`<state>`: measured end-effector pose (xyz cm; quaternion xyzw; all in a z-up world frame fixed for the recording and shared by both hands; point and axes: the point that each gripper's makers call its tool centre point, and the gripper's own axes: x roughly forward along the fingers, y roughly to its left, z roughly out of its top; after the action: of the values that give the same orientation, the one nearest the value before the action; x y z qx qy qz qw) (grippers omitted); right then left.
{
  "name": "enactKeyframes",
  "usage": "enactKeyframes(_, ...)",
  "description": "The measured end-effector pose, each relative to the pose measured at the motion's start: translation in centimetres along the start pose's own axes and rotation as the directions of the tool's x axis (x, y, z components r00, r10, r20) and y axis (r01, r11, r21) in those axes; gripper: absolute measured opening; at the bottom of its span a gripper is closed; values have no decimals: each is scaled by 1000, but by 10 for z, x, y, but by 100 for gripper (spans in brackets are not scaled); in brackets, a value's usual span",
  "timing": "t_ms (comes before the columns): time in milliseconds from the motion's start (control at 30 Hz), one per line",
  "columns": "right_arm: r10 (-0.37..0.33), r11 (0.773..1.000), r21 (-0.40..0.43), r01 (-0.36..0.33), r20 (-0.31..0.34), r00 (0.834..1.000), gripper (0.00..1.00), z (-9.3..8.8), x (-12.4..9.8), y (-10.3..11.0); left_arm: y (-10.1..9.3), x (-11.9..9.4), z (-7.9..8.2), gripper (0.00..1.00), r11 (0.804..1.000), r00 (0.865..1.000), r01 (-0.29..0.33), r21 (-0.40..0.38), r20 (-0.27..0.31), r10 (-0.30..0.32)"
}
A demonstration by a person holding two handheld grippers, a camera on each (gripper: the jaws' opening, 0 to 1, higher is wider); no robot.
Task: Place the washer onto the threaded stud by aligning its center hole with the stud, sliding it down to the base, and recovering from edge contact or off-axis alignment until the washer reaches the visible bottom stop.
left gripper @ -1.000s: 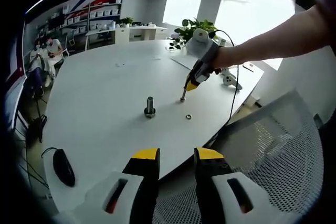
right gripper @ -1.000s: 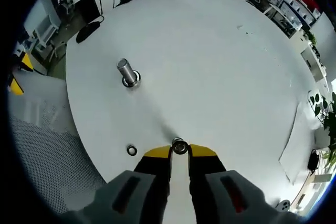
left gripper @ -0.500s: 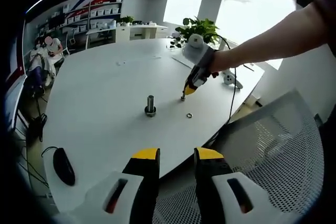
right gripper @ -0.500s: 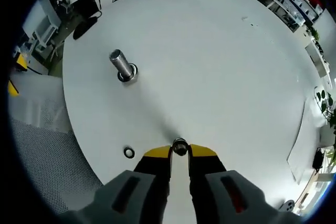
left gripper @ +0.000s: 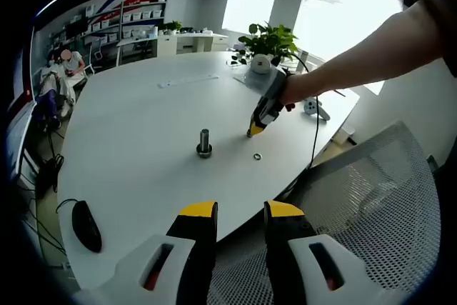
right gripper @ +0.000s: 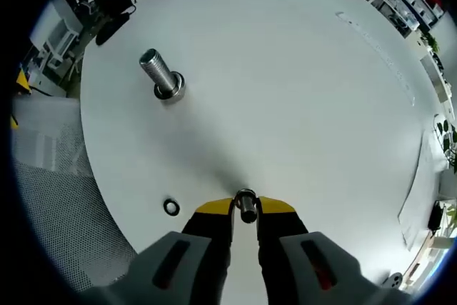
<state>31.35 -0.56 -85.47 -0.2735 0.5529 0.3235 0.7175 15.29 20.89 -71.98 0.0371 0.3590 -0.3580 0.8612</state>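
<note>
A threaded metal stud (left gripper: 204, 143) stands upright on its round base near the middle of the white round table (left gripper: 136, 112); in the right gripper view the stud (right gripper: 161, 77) lies up and to the left. A small dark washer (left gripper: 257, 156) lies flat on the table, seen also as the washer (right gripper: 171, 207) just left of my right jaws. My right gripper (right gripper: 245, 207) is shut on a small round metal part (right gripper: 246, 205), a short cylinder. From the left, the right gripper (left gripper: 251, 132) points down at the table right of the stud. My left gripper (left gripper: 240, 211) hangs open before the table's edge.
A person's arm (left gripper: 357, 62) reaches in from the right. A black mouse (left gripper: 86, 226) lies by the near left table edge. A mesh chair (left gripper: 371, 205) stands at lower right. A plant (left gripper: 268, 37) and white devices sit at the table's far side.
The right gripper has tilted while holding the metal part, whose side now shows, and the stud looks more tilted in its view. The left gripper has stayed put.
</note>
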Motion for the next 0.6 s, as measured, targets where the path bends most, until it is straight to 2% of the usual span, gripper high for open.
enactKeyframes(267,6,1000,21,-6,15,1000,16,2,1,2,-1,0,0,24,1000,1000,1,1,0,-1)
enactKeyframes(400,1,999,36,-2,20,1000,20,0,7,-8,-1,0,0,24,1000,1000,1,2,-1,-1)
enactKeyframes(600,-8,999,47,6,24,1000,21,-6,1,-4,-1,-1,0,24,1000,1000,0,1,2,0)
